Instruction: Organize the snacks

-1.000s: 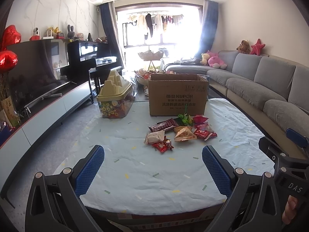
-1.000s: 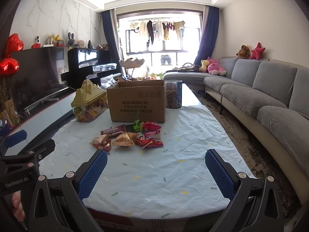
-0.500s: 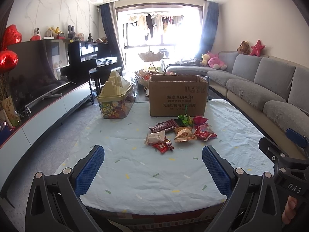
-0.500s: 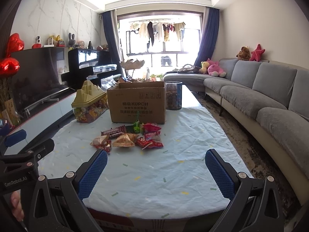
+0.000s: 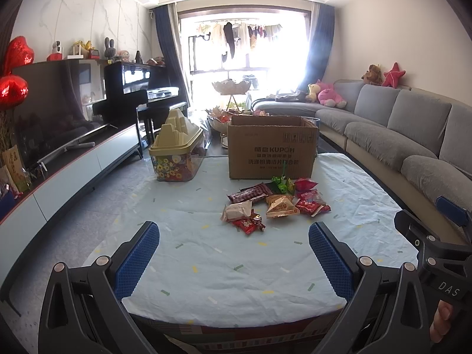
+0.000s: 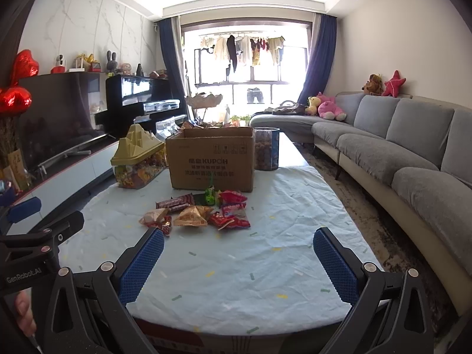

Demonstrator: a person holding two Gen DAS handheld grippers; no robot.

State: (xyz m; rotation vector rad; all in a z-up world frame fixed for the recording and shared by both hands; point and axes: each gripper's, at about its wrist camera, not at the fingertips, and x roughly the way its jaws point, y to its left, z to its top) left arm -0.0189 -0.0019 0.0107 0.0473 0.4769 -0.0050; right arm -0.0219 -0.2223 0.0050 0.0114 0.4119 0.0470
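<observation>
A pile of wrapped snacks point(image 5: 274, 203) lies on the pale blue tablecloth point(image 5: 206, 259), in front of an open cardboard box point(image 5: 271, 153). The pile also shows in the right wrist view point(image 6: 200, 212), with the box point(image 6: 211, 159) behind it. My left gripper point(image 5: 234, 253) is open and empty, over the table's near edge, well short of the snacks. My right gripper point(image 6: 239, 256) is open and empty, also near the front edge, with the snacks ahead and slightly left. Each gripper shows at the edge of the other's view.
A clear snack container with a yellow mountain-shaped lid point(image 5: 177, 153) stands left of the box. A clear jar of snacks point(image 6: 267, 149) stands behind the box on the right. A grey sofa point(image 6: 413, 153) runs along the right; a TV cabinet point(image 5: 73, 171) and a piano stand on the left.
Both grippers have moved slightly forward toward the snacks; the box and pile look a little closer. Both stay open.
</observation>
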